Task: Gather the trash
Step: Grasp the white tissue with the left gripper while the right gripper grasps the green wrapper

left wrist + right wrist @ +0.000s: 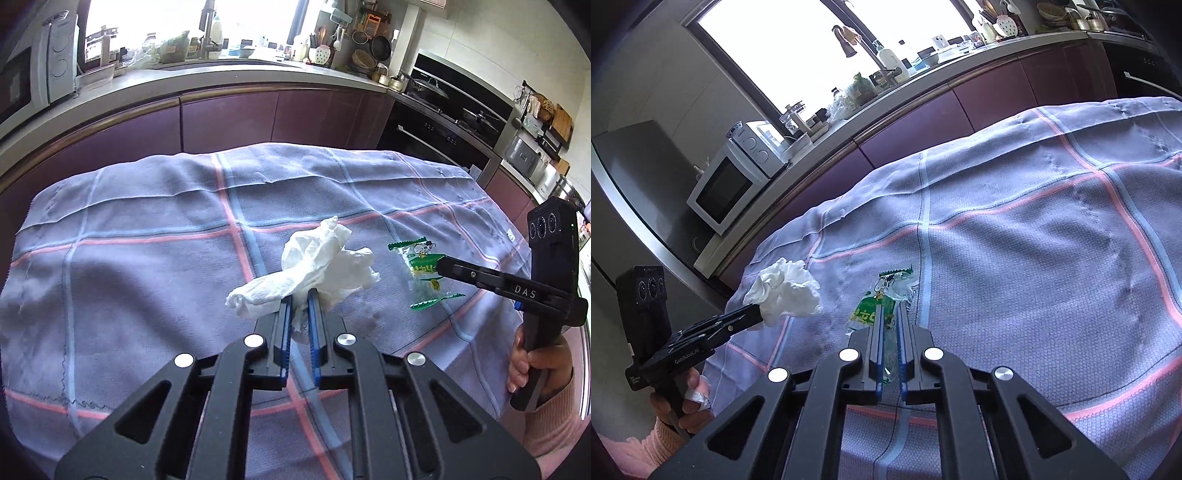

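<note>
My left gripper [300, 295] is shut on a crumpled white tissue [321, 264] and holds it over the table; the tissue also shows in the right wrist view [786, 291], at the tip of the left gripper [757, 314]. My right gripper [892, 308] is shut on a green and clear candy wrapper [882, 299]. In the left wrist view the wrapper [424, 271] is pinched at the tip of the right gripper [441, 267], just right of the tissue.
The table is covered by a lilac checked cloth [147, 236] with pink and blue stripes. Purple cabinets [229, 118] and a cluttered kitchen counter run behind it. A white microwave [727, 184] stands at the left, an oven [436, 122] at the right.
</note>
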`<action>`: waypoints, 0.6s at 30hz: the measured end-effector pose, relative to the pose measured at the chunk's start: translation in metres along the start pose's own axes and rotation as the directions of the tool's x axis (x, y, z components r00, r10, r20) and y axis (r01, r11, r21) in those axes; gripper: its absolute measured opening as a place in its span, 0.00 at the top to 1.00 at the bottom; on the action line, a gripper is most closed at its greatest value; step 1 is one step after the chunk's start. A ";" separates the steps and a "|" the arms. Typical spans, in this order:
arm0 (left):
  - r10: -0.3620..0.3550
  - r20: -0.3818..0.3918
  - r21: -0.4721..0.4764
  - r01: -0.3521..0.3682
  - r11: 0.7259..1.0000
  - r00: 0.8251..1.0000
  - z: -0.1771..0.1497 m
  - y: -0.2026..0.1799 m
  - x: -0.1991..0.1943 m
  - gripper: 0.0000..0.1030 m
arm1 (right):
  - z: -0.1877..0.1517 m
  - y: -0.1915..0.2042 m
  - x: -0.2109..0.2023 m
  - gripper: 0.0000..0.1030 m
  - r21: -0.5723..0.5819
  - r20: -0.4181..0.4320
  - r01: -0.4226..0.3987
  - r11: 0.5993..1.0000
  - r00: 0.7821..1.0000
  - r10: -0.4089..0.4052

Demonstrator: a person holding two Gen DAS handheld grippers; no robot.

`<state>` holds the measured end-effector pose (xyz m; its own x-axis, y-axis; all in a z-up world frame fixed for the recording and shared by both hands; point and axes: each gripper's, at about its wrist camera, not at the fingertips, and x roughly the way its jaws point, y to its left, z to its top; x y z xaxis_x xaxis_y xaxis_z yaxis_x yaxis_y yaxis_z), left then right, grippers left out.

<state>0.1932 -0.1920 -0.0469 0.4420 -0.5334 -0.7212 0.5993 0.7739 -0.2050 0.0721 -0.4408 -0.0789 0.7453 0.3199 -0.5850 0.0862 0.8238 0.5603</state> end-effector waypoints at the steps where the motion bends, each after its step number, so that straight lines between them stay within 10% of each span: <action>1: 0.003 0.000 -0.008 -0.003 1.000 1.000 -0.003 0.004 -0.003 0.91 | 0.000 0.000 0.000 0.95 0.003 -0.001 -0.008 1.000 1.000 0.008; 18: 0.057 0.055 -0.085 -0.053 0.995 0.997 -0.043 0.037 -0.059 0.91 | -0.004 0.034 -0.002 0.95 -0.025 0.011 -0.108 0.994 0.994 0.108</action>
<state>0.1604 -0.1174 -0.0406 0.5114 -0.5059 -0.6946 0.5161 0.8272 -0.2224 0.0709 -0.4116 -0.0608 0.7572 0.4019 -0.5148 -0.0112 0.7962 0.6050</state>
